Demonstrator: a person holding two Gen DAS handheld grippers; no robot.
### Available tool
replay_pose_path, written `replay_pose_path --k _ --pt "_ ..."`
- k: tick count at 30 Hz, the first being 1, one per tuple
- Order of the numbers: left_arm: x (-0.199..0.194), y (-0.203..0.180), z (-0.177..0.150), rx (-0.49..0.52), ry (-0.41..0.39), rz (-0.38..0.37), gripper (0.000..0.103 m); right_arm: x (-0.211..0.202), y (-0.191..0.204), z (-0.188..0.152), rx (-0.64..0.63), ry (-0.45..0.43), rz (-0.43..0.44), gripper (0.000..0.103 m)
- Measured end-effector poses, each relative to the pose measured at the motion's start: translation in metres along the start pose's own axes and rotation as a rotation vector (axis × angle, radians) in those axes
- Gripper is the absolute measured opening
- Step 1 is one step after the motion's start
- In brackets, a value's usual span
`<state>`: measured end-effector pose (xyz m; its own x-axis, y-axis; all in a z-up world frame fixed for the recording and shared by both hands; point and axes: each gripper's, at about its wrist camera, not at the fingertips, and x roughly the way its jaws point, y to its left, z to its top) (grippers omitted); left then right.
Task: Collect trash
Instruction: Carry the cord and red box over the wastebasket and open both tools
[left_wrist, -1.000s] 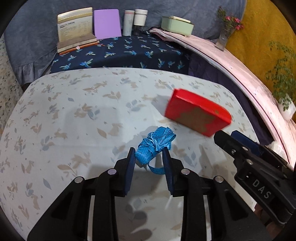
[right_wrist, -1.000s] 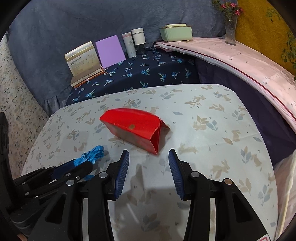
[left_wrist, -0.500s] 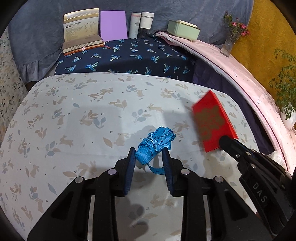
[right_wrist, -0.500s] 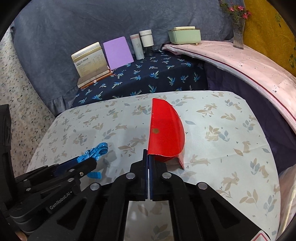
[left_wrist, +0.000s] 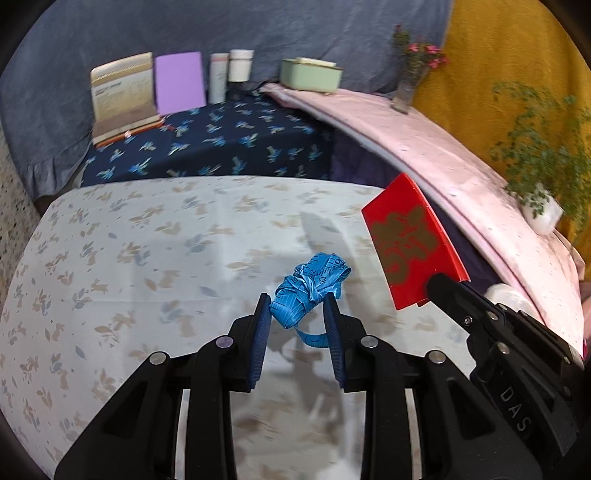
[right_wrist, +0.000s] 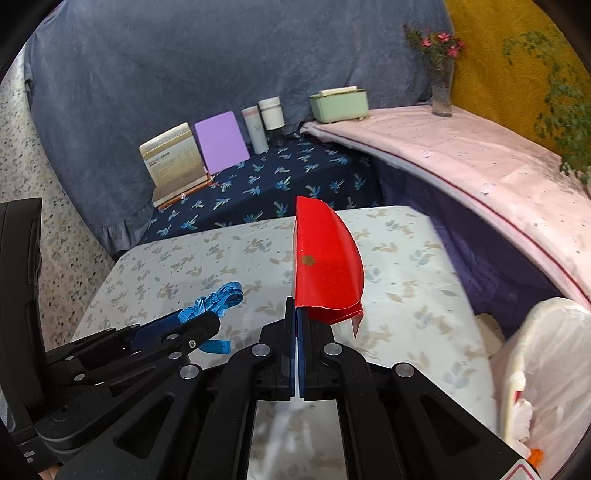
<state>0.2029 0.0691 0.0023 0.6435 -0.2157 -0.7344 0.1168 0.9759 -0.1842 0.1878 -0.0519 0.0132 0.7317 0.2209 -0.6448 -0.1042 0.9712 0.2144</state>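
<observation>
Right wrist: white bag (right_wrist: 546, 354) holds scraps.

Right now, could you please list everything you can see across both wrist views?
Tape measure: one, blue, bundled, between the left gripper's pads.
Box: one, red, flattened, pinched at its edge by the right gripper, held above the table.
Table: one, pale leaf-print cloth, nearest.
Low table: one, navy print cloth, behind.
Booklet: one, cream, standing on the navy cloth.
Purple board: one, beside the booklet.
Containers: two, white, by the purple board.
Green tin: one, on the pink-covered ledge.
Flower vase: one, pink flowers, ledge.
Potted plant: one, green, ledge.
Bag: one, whitish, right of table.
Left gripper: closed on tape.
Right gripper: shut on box.
</observation>
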Motion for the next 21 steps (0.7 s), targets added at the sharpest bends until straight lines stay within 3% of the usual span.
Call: replay_pose_path --k 21 --pt "-0.046 -0.157 -0.046 0.204 -0.017 -0.128 0.028 -0.130 -0.115 -0.040 0.153 -0.126 -0.153 0.001"
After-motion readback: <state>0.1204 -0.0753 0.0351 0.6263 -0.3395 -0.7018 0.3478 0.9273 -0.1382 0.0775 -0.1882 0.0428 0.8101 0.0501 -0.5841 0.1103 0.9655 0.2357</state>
